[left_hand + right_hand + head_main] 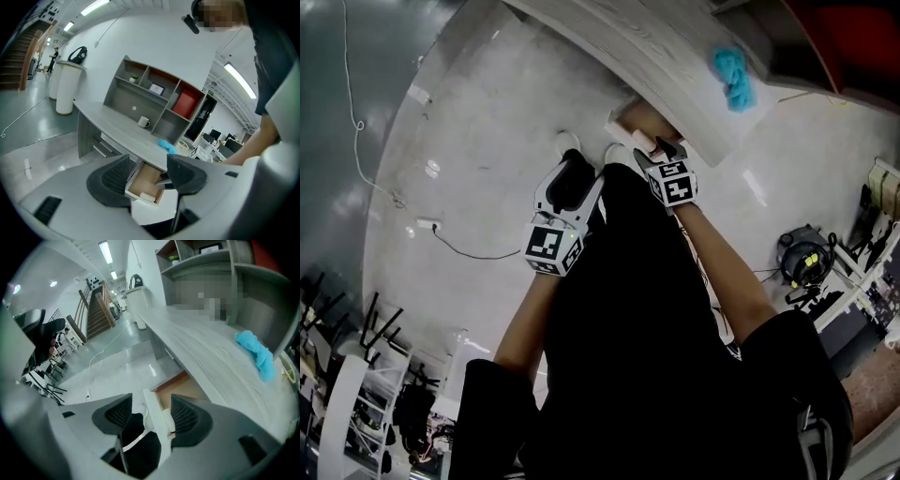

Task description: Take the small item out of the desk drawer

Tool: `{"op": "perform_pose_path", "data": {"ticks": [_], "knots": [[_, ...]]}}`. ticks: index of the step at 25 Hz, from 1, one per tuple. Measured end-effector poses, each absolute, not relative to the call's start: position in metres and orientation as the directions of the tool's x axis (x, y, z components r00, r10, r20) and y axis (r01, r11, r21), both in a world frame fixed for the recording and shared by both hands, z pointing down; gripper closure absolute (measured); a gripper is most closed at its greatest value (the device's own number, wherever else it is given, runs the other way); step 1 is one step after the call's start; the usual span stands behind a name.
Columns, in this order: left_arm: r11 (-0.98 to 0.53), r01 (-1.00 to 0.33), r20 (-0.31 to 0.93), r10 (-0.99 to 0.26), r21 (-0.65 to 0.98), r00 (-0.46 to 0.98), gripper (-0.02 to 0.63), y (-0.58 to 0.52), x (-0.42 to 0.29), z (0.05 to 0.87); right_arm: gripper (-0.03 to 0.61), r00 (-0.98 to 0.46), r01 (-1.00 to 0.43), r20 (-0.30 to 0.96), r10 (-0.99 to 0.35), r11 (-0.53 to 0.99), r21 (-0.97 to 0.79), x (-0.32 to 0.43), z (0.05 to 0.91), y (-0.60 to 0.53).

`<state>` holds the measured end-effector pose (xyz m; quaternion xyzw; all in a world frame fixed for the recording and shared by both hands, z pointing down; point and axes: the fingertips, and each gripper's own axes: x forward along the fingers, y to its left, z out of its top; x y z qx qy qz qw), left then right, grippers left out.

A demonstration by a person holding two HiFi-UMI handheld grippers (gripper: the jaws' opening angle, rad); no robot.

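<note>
On the left, a thin cable [352, 112] is trailing across the glossy floor [469, 141]. The left tongs [147, 163] are hanging just short of the bench [656, 47]. Their jaws are standing spread with nothing pinched between them, and they are pointing toward the open drawer [143, 180]. The drawer is sticking out from under the bench edge, showing a wooden bottom and pale walls. The small item [146, 197], a pale rounded block, is lying inside the drawer against its front wall.

To the right, the right tongs [151, 401] are pointing steeply down over the front of the drawer, with their jaws spread wide. The pale front wall is showing between them. The small item is lying just beside one jaw, though I cannot tell whether a pad is touching it. Further right, a crumpled blue cloth [734, 77] is resting on the bench top. A white mug [144, 122] is standing farther along the bench, in front of a grey shelf unit [140, 93].
</note>
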<state>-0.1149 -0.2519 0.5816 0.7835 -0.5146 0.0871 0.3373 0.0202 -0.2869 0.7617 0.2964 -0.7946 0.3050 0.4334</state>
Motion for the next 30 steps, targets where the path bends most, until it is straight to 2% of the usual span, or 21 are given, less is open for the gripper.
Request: {"op": "perform_pose_path", "data": {"ticks": [10,16,20,26,30], "knots": [[-0.151,-0.823,0.493,-0.736,0.548,0.464,0.385,-0.232,-0.107,0.638,0.325,-0.342,-0.729,0.935,-0.093,0.654,-0.202,0.024,0.861,-0.28],[-0.131,-0.836,0.511,-0.737,0.533,0.442,0.385,-0.228,-0.129,0.66,0.325,-0.287,-0.673,0.958,-0.031,0.717,-0.178,0.025,0.921,-0.278],[-0.102,-0.833,0.53,-0.728,0.544,0.435,0.387,-0.215,-0.136,0.668,0.342,-0.293,-0.691,0.956,0.005,0.69,-0.215,0.028,0.936,-0.271],[-0.046,-0.823,0.55,-0.722,0.566,0.419,0.386,-0.191,-0.141,0.673,0.279,-0.302,-0.715,0.953,0.027,0.655,-0.245,0.034,0.94,-0.276],[-0.045,-0.819,0.549,-0.72,0.572,0.423,0.386,-0.186,-0.14,0.675,0.29,-0.273,-0.729,0.962,-0.014,0.655,-0.197,0.037,0.943,-0.287]]}}
